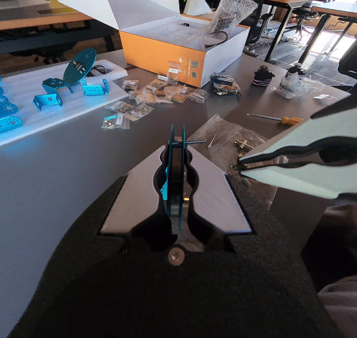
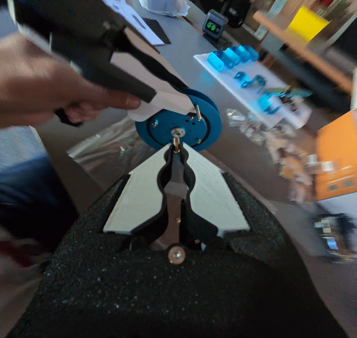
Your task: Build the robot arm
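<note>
My left gripper [image 1: 177,147] is shut on a blue round two-plate assembly [image 1: 177,135], held edge-on above the grey table; a long screw [image 1: 195,141] sticks out of its right side. In the right wrist view the same assembly [image 2: 193,124] shows face-on, with the left gripper [image 2: 191,108] clamped on its upper edge by a person's hand [image 2: 58,95]. My right gripper [image 2: 176,147] is shut on a small brass standoff [image 2: 176,144], its tip just below the assembly's centre hub. In the left wrist view the right gripper [image 1: 239,167] holds the standoff [image 1: 236,166] to the right of the assembly.
A clear plastic bag [image 1: 228,135] with loose screws and a cross wrench [image 1: 242,143] lies under the grippers. A screwdriver [image 1: 280,119], several small hardware bags [image 1: 154,95], an open orange-and-white box [image 1: 164,58], servos [image 1: 262,77] and blue brackets on white foam [image 1: 58,95] lie beyond.
</note>
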